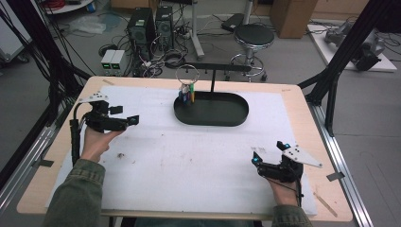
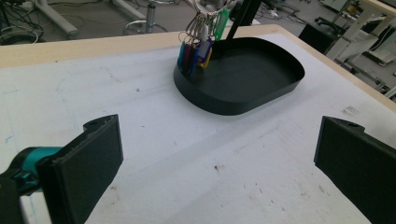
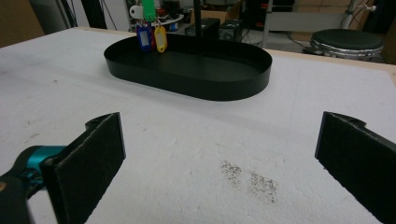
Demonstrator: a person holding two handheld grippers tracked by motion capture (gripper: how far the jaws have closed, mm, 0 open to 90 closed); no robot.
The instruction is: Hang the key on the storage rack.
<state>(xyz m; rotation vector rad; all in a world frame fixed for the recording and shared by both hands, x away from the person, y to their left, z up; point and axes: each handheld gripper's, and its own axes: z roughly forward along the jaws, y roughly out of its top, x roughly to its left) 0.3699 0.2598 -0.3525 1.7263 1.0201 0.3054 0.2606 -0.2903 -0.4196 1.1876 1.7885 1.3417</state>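
Note:
A black oval tray (image 1: 211, 121) sits at the back middle of the white mat (image 1: 189, 161). A bunch of coloured key tags (image 1: 187, 94) hangs on a metal ring (image 1: 187, 74) from a black stand's bar, dangling over the tray's left end. My left gripper (image 1: 125, 115) is held above the mat's left side, open and empty, pointing right toward the tray. My right gripper (image 1: 268, 152) rests low at the front right, open and empty. In the left gripper view the gripper (image 2: 219, 158) faces the tray (image 2: 233, 105) and tags (image 2: 196, 51). Ahead of the right gripper (image 3: 219, 158) lie the tray (image 3: 187, 86) and tags (image 3: 152, 35).
The stand's post (image 1: 213, 79) rises behind the tray. Bare wooden table edge (image 1: 326, 156) frames the mat. Beyond the table stand a stool (image 1: 254, 35), computer towers (image 1: 149, 23) and cables on the floor. Black frame struts (image 1: 340, 56) flank the table.

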